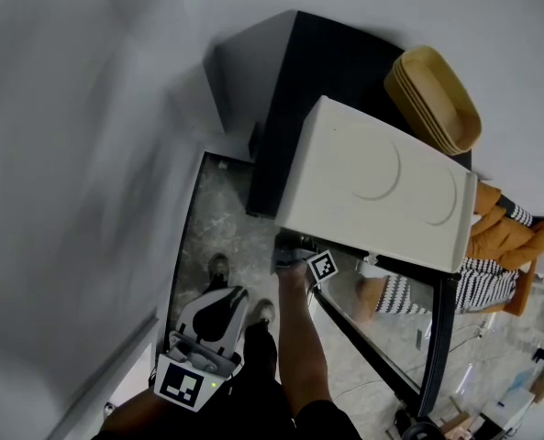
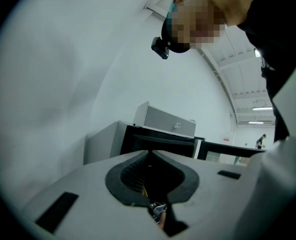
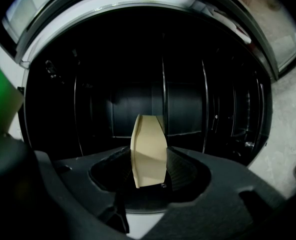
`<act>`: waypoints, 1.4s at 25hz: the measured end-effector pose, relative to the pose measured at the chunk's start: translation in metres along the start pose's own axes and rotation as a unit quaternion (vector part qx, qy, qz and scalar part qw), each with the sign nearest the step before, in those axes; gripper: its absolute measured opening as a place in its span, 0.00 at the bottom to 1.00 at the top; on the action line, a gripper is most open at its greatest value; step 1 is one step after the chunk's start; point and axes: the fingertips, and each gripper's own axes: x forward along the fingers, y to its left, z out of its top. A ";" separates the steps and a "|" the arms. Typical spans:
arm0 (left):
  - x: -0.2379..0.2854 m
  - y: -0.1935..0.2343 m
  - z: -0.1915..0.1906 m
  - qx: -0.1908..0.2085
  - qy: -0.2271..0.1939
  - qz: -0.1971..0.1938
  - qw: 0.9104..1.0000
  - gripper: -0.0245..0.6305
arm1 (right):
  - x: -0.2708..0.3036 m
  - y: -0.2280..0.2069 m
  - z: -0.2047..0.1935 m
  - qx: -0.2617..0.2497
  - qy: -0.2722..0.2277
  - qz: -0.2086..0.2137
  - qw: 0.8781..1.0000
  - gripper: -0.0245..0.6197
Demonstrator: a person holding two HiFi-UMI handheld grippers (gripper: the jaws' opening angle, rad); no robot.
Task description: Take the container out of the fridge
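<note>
In the right gripper view a beige container (image 3: 148, 151) stands on edge between the jaws of my right gripper (image 3: 148, 160), whose pads press on its two sides. Behind it lies the dark inside of the fridge (image 3: 162, 84) with its wire shelves. In the head view my right gripper (image 1: 292, 251) reaches under the white box (image 1: 382, 186) into the fridge, and the container is hidden there. My left gripper (image 1: 222, 299) hangs low by my legs, shut and holding nothing; its tips (image 2: 148, 153) meet.
The fridge's glass door (image 1: 391, 337) stands open to the right of my arm. A stack of beige trays (image 1: 435, 99) sits on top at the back. Someone in orange and striped clothes (image 1: 505, 236) is at the right. A white wall (image 1: 70, 154) is on the left.
</note>
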 end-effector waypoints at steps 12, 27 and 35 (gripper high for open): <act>-0.004 -0.008 0.002 -0.007 -0.005 0.002 1.000 0.06 | -0.014 0.002 0.001 0.004 0.010 -0.003 1.000 0.34; -0.015 -0.048 0.016 -0.009 -0.021 -0.003 1.000 0.06 | -0.058 0.021 0.002 -0.006 0.040 -0.013 0.999 0.34; -0.029 -0.082 0.026 -0.003 -0.036 -0.003 0.999 0.06 | -0.085 0.044 0.009 -0.002 0.049 -0.009 0.999 0.34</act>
